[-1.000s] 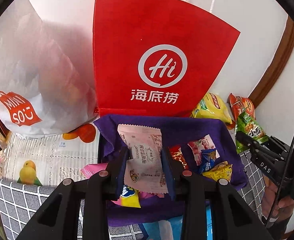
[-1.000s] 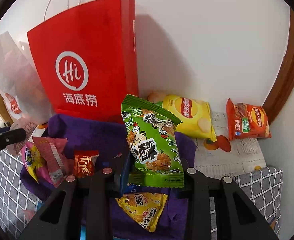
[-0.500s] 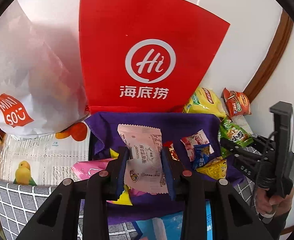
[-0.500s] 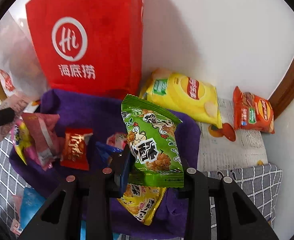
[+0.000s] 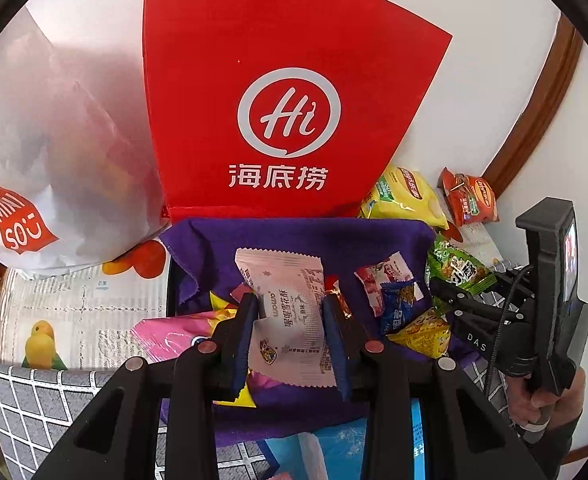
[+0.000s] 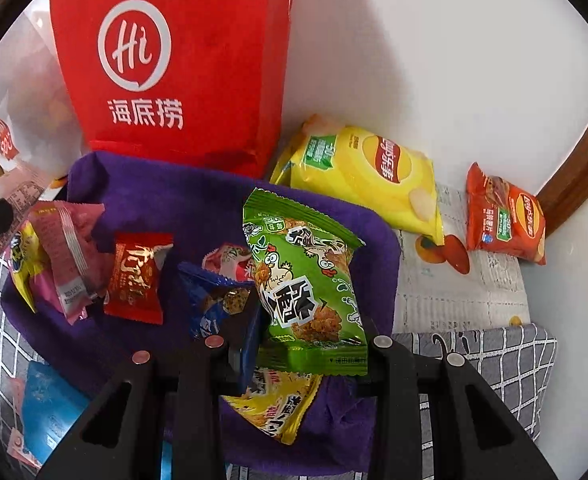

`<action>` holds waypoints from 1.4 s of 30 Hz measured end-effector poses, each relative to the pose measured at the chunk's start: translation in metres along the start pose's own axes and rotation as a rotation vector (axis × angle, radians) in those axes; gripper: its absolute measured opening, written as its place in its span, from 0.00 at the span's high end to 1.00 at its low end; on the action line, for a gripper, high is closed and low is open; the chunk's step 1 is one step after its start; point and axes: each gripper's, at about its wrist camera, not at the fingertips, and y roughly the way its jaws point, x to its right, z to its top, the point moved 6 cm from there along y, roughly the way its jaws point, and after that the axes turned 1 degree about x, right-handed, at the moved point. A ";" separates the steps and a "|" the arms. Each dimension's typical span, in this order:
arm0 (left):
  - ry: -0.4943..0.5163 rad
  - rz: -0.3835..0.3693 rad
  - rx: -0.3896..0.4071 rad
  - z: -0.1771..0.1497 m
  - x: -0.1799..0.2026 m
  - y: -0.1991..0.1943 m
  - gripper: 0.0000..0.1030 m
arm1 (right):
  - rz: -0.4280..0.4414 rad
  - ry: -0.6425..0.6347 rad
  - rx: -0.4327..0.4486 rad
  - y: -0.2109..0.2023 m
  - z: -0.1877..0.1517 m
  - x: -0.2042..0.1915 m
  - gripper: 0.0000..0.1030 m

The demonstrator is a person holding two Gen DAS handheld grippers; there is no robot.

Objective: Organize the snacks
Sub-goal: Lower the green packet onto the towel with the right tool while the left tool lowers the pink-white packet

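Observation:
My left gripper (image 5: 290, 316) is shut on a pale pink snack packet (image 5: 290, 308), held above a purple cloth-lined tray (image 5: 294, 236). My right gripper (image 6: 307, 320) is shut on a green chicken snack packet (image 6: 305, 280) over the tray's right side (image 6: 373, 240); it also shows in the left wrist view (image 5: 459, 270). In the tray lie a red candy (image 6: 138, 276), a blue packet (image 6: 210, 300), a pink packet (image 6: 70, 256) and a yellow packet (image 6: 278, 408).
A red Hi paper bag (image 5: 290, 92) stands behind the tray against the wall, a white Miniso bag (image 5: 34, 168) to its left. A yellow chips bag (image 6: 365, 172) and an orange chips bag (image 6: 505, 216) lie at the right on newspaper. Checked grey cloth (image 6: 493, 360) covers the front.
Both grippers have moved closer to the tray, still holding their packets. The right gripper has lowered and shifted towards the tray's right side.

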 end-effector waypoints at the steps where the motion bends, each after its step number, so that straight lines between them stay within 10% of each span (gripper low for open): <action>1: 0.000 0.000 0.000 0.000 0.000 0.000 0.69 | -0.002 -0.001 -0.006 0.001 -0.001 0.000 0.67; 25: 0.003 -0.013 -0.026 -0.005 0.003 0.009 0.69 | 0.003 -0.023 -0.028 0.007 -0.005 -0.001 0.67; 42: 0.022 -0.028 -0.108 -0.020 0.018 0.038 0.69 | 0.026 0.045 0.080 -0.029 0.005 0.018 0.48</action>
